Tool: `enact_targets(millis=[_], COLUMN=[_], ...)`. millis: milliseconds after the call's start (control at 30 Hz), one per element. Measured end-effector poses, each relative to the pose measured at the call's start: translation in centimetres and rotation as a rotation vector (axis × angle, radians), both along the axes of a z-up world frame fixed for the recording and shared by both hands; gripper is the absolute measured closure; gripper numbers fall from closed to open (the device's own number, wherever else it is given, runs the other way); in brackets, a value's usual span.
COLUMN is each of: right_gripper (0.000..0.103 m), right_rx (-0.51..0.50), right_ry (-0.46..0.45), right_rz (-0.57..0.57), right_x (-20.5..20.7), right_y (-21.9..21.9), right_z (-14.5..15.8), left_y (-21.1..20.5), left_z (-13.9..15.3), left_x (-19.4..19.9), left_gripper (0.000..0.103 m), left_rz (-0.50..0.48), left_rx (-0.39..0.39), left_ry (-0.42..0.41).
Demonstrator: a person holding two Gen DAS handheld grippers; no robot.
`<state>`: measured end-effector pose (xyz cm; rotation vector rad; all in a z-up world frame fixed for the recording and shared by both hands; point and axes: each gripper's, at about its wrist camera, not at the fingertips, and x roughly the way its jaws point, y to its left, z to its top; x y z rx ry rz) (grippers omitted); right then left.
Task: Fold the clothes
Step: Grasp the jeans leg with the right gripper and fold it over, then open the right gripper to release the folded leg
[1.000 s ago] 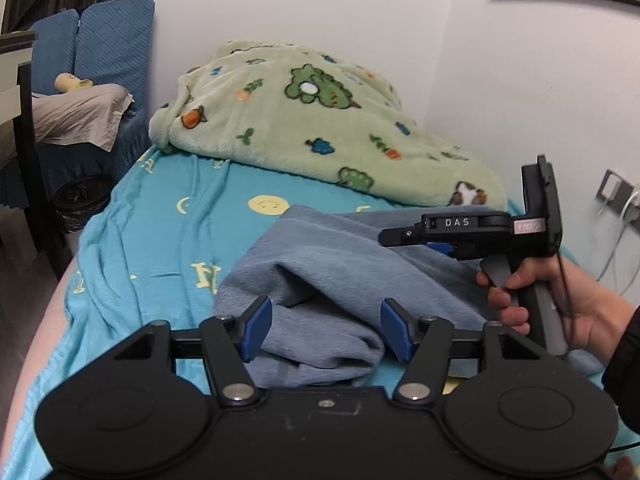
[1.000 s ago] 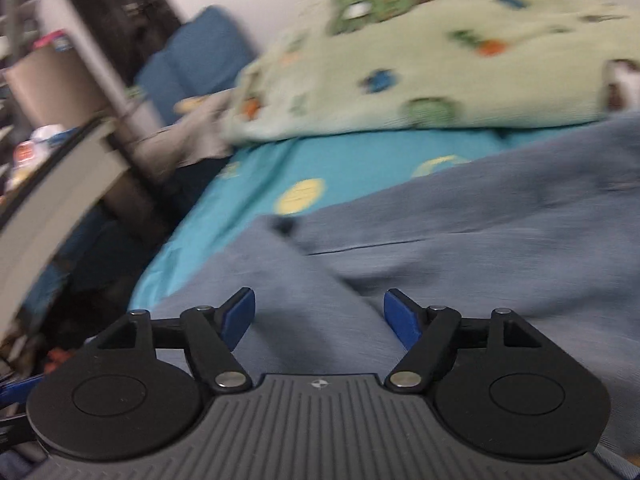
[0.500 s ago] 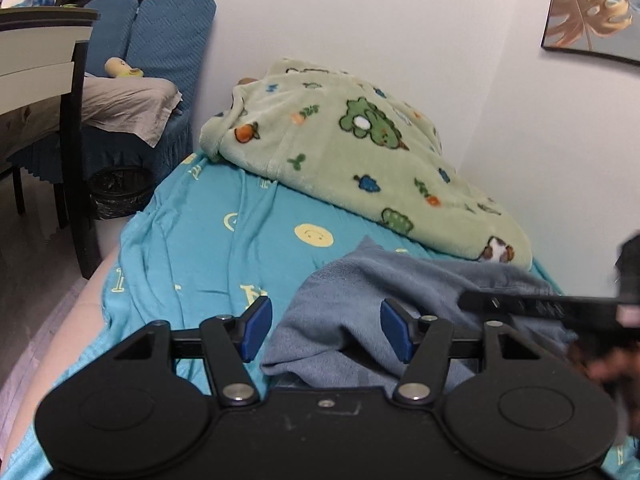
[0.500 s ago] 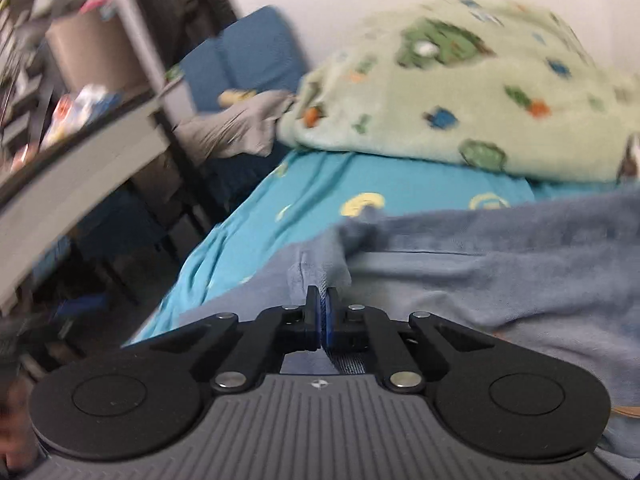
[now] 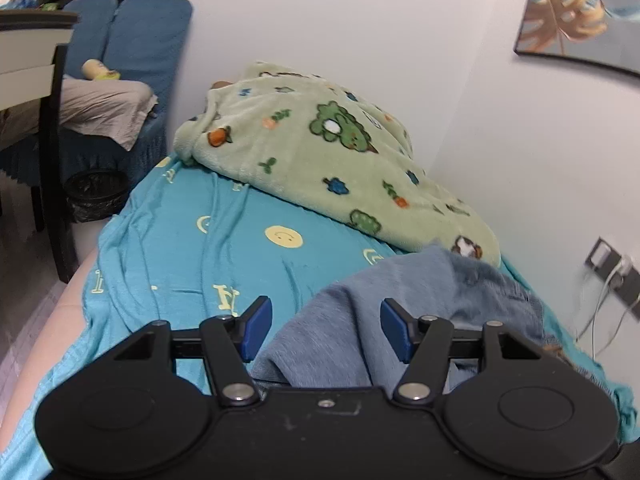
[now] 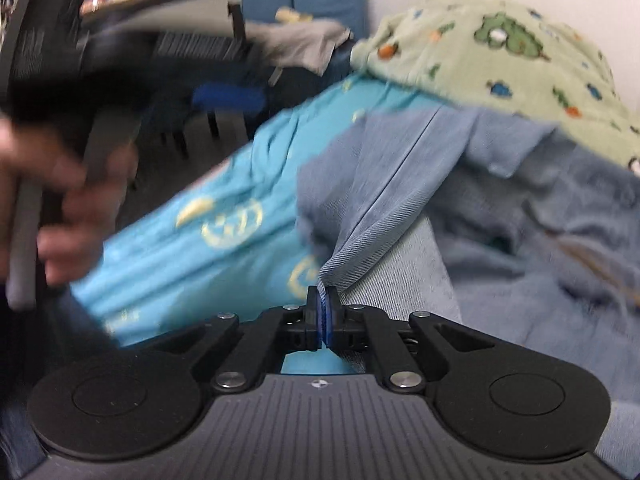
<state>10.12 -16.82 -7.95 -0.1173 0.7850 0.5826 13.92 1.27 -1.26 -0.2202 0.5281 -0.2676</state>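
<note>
The blue garment [image 6: 500, 216] lies crumpled on the bed [image 5: 192, 240], on the teal sheet, just in front of the green blanket [image 5: 320, 160] bunched against the wall. The right gripper [image 6: 322, 312] has its jaws clenched on a corner of the denim-like cloth, which runs away from them toward one o'clock along a stitched seam; that seam looks like the garment's long axis, though blur makes this uncertain. The left gripper [image 5: 322, 328] hangs with jaws released over the near edge of the garment; cloth sits between and below them at twelve o'clock, untouched as far as can be seen. In the right wrist view the person's left hand [image 6: 60, 208] shows at nine o'clock, well apart from the held corner. To spread the piece flat, the left jaws likely need an opposite corner. The blanket crowds the far side at one o'clock and may snag the cloth.
</note>
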Motion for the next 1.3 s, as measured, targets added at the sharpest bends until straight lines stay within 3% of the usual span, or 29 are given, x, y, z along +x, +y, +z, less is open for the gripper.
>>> enact_targets(millis=[200,367,567,667,833,967,1133,1300], right_gripper=[0.1,0.087,0.061,0.061,0.061,0.061,0.061,0.061], right_rx=[-0.108,0.041,0.228,0.296,0.291,0.369,0.423,0.476], right_ry=[0.138,0.196,0.112,0.091,0.122,0.1,0.086,0.095], right_rz=[-0.02,-0.119,-0.27,-0.381,-0.55,-0.664,-0.754,-0.76], right_x=[-0.3,0.2,0.1,0.6,2.4,3.5,4.1,4.1], right_y=[1.8,-0.1,-4.7,-7.3,-9.6,-12.6,-15.5,-16.6], right_z=[-3.6,-3.0,0.4,1.1,0.0,0.0,-0.1,-0.3], left_y=[-1.4,-2.1,-3.3,-4.1,-6.3,-9.1,-11.4,-13.9], left_z=[-0.9,-1.5,-1.7,-1.9,-1.8,-2.2,-3.1,-4.1], left_x=[-0.2,-0.7,-1.2,-1.5,-2.1,-1.6,0.0,1.1], left_gripper=[0.047,0.047,0.047,0.047,0.047,0.047,0.047,0.046], left_rz=[-0.059,-0.09,-0.121,-0.137,-0.167,-0.2,-0.205,-0.173], left_rx=[0.035,0.064,0.088,0.104,0.146,0.236,0.292,0.4], left_ry=[0.01,0.009,-0.015,-0.026,-0.073,-0.08,-0.036,-0.039])
